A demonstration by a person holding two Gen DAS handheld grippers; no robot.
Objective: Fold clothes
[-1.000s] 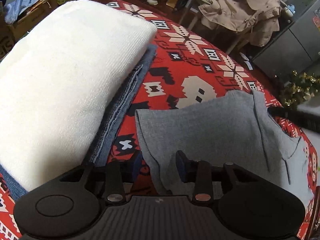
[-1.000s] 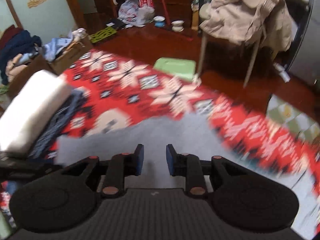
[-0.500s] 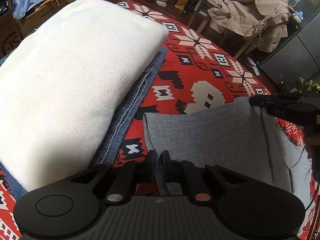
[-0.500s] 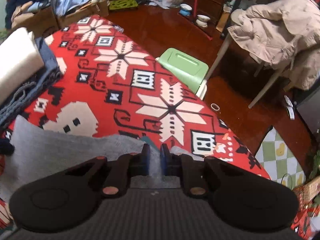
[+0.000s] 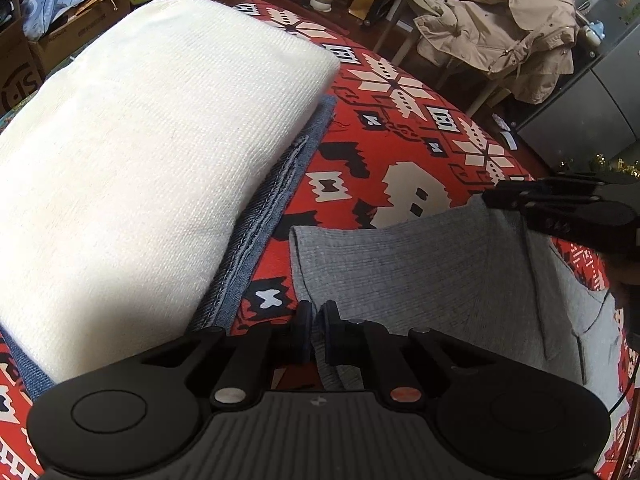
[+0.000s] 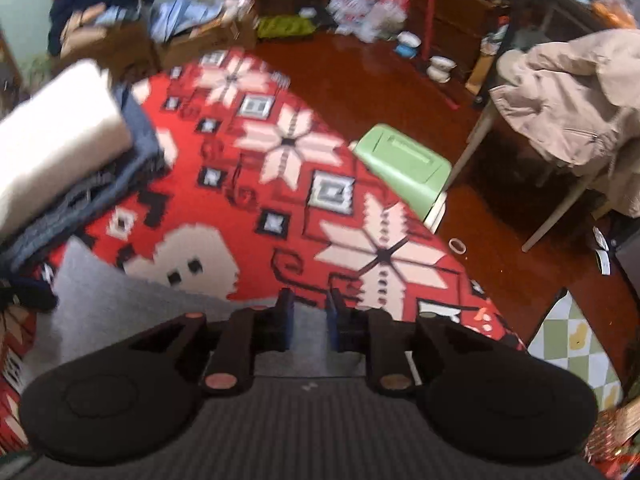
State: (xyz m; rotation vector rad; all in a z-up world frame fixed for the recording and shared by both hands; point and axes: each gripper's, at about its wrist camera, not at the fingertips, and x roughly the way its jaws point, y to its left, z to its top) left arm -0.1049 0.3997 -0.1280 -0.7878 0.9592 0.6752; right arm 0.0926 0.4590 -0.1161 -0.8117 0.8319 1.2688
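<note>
- The left gripper (image 5: pixel 316 330) has its two fingers pinched almost together on the near left edge of the grey garment (image 5: pixel 420 280), with a thin fold of cloth caught between the blue pads.
- The right gripper (image 6: pixel 310 320) shows a narrow gap between its fingers; grey cloth lies under and between them, but the view is blurred and I cannot tell whether it is clamped on the cloth.
- In the left wrist view the right gripper (image 5: pixel 504 196) sits at the far right edge of the grey garment, touching it there.
- The grey garment lies spread flat on the red patterned cloth (image 5: pixel 400 152), between the two grippers, with a seam running down its right part.
- Just left of the garment stands a stack: a folded white towel (image 5: pixel 152 168) on top of folded blue denim (image 5: pixel 276 200).
- Beyond the red cloth's far edge, a pale green stool (image 6: pixel 404 164) stands on the dark wooden floor (image 6: pixel 360 76).
- Farther right, a beige coat (image 6: pixel 568 116) hangs over a chair.
- Cardboard boxes (image 6: pixel 200 36) filled with clothes line the back left.
</note>
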